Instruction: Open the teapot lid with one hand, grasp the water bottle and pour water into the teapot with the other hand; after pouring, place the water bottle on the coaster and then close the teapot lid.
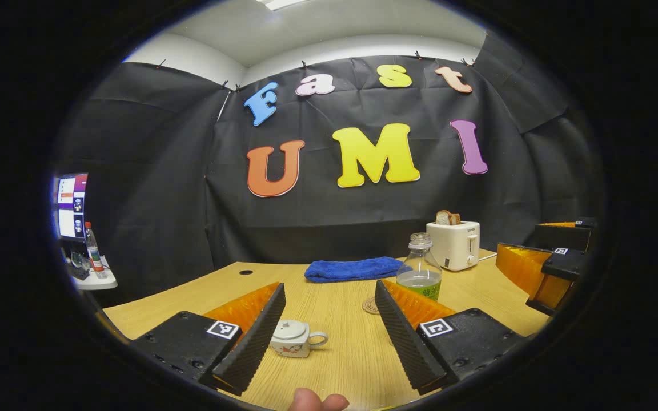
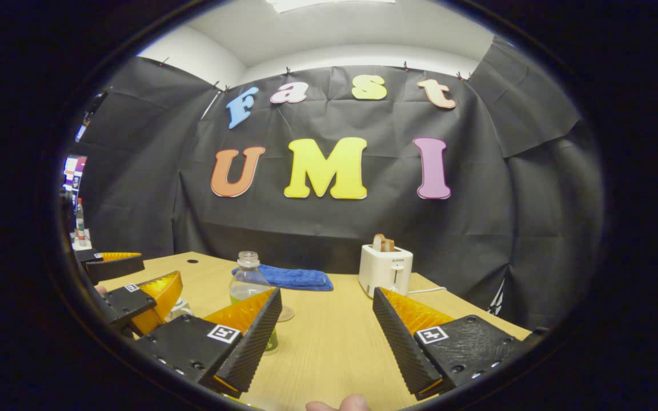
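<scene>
- So far nothing is held: the left gripper has its fingers spread wide above the table, and the right gripper is spread just as wide, gripping nothing.
- Taking the water bottle as the landmark: the teapot sits nearer the person and to the bottle's left, lid on, handle turned toward the bottle's side; in the left gripper view it lies just beside the left finger, half hidden by it.
- The coaster lies just in front of the bottle, close to its base.
- Behind the bottle are a blue towel to its left and a white toaster holding bread to its right.
- The bottle stands upright and uncapped, part full.
- Risks, as I judge them: the lid knob is small and rounded, so a pinch set off-centre may slip or drag the light teapot sideways.
- The bottle is open, so a clumsy squeeze or a knock from a finger tip could tip it and spill onto the table.
- The teapot mouth is narrow; tilting too fast would splash past it.
</scene>
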### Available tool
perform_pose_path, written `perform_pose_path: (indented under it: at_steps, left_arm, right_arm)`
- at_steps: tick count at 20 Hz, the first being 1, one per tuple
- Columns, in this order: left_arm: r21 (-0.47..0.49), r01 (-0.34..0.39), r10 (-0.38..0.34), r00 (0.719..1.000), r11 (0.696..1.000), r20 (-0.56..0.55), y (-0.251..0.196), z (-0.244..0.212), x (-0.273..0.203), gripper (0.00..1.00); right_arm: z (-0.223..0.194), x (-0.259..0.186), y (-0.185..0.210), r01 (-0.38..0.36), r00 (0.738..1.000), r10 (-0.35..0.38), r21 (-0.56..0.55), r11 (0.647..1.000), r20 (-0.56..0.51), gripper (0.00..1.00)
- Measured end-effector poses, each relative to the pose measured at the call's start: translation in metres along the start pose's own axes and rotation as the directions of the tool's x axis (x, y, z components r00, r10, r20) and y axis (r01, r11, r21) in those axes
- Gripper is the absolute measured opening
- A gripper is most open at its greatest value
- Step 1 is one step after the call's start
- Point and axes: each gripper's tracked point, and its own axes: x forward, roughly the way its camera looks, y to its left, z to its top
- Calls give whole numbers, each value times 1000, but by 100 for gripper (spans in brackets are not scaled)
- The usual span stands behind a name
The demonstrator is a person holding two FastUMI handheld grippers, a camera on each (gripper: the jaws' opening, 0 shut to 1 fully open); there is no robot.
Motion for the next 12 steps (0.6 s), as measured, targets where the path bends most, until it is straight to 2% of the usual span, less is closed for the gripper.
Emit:
perform_pose_path:
  at_steps: [12]
  left_arm:
    - [-7, 6, -6, 1000, 1000, -12, 1, -1, 1, 99]
  right_arm:
    - [-6, 3, 7, -14, 1000, 14, 3, 1000, -18, 95]
